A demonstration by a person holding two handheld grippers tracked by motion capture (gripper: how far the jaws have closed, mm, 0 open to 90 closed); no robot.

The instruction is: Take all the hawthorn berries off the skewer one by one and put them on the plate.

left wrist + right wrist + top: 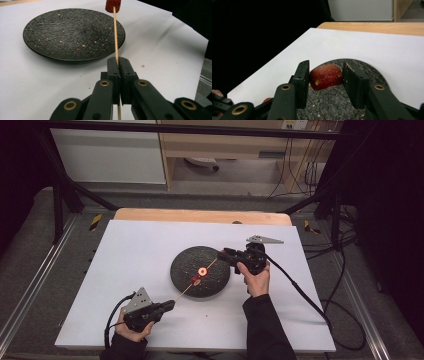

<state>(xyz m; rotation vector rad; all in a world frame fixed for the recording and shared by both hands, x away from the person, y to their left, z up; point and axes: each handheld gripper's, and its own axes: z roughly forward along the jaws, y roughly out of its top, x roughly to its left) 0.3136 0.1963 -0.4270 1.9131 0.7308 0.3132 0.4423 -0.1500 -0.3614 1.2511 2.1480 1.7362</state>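
A thin wooden skewer [185, 291] slants up and to the right over a black plate [220, 285]. My left gripper [172, 305] is shut on its lower end; in the left gripper view the jaws [117, 60] pinch the skewer [115, 37]. A red fruit piece [113, 5] is threaded on it. Further along, an orange-red piece [202, 270] appears to sit on the skewer too. My right gripper [223, 254] hovers over the plate's right edge. In the right gripper view its jaws [327, 63] are shut on a red fruit piece [325, 77] above the plate [372, 72].
The plate [50, 32] carries only crumbs and rests on a white board [140, 250] laid on a wooden table [200, 215]. Crumbs dot the board [142, 66]. Cables [320, 305] trail off to the right. Dark frame bars stand at the back corners.
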